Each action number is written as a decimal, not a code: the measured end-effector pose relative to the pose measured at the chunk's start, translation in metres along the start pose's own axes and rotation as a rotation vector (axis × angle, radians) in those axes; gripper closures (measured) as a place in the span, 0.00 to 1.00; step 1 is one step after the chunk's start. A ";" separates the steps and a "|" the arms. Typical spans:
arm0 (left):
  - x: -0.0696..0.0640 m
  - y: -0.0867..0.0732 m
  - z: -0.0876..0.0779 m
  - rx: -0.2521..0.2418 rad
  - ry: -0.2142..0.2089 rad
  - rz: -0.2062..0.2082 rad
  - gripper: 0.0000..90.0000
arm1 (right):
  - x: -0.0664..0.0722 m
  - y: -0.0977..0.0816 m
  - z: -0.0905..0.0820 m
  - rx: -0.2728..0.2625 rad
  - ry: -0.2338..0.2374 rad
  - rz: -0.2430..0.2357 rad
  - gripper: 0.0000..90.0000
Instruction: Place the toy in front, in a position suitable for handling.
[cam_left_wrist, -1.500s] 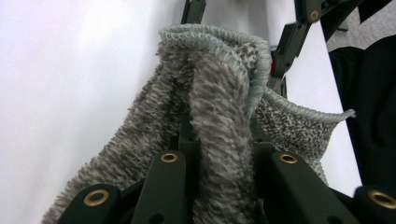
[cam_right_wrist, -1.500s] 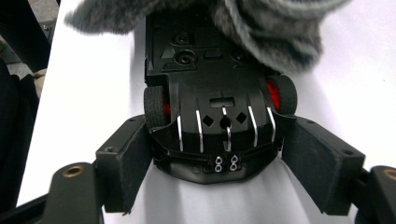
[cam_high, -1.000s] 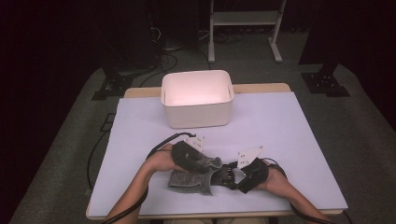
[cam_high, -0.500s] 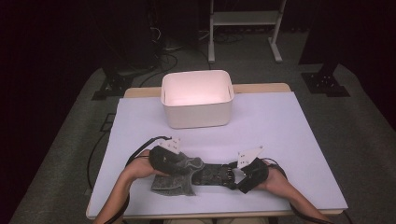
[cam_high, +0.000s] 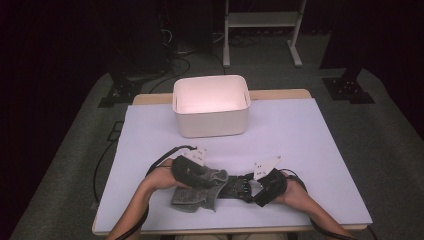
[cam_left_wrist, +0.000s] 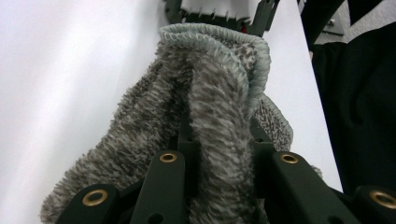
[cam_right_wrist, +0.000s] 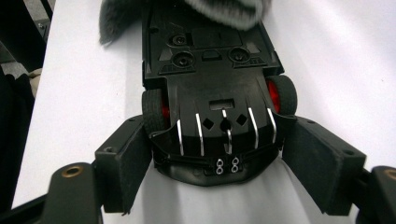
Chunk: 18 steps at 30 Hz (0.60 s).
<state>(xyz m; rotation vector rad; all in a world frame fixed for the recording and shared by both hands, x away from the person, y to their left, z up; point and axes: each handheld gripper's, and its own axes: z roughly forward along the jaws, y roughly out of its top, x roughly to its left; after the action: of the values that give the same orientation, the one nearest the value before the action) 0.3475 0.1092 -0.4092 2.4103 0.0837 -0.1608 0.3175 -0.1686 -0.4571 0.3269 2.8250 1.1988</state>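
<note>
**Cloth pinched on my left, toy car clamped on my right**

My left gripper (cam_high: 202, 176) is clenched on a fluffy grey cloth (cam_high: 197, 192); in the left gripper view a fold of the cloth (cam_left_wrist: 219, 116) stands squeezed between the two black jaws. The cloth lies on the pale surface (cam_high: 310, 150) near its front edge, draped toward the black toy car (cam_high: 235, 186) just to its right. My right gripper (cam_high: 257, 186) has its jaws spread wide around the rear of the car; in the right gripper view the car (cam_right_wrist: 215, 93) is upside down, its underside and red-hubbed wheels facing the camera, with both pads pressed against its sides. The cloth's edge (cam_right_wrist: 224, 7) covers the car's far end. A white bin (cam_high: 211, 107) sits farther back.
</note>
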 end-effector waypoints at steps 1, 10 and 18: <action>0.000 0.003 0.003 -0.002 -0.007 0.003 0.82 | 0.000 0.000 0.000 0.001 0.000 0.002 0.26; -0.010 0.017 0.022 0.014 -0.060 0.053 0.82 | -0.001 0.004 0.005 0.013 0.030 0.033 0.20; -0.010 0.015 0.022 0.013 -0.061 0.054 0.82 | -0.007 0.012 0.002 0.024 0.078 0.069 0.17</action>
<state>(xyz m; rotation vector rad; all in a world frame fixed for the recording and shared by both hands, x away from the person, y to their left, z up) 0.3366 0.0835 -0.4141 2.4162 -0.0100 -0.2104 0.3268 -0.1606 -0.4506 0.3908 2.9190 1.2177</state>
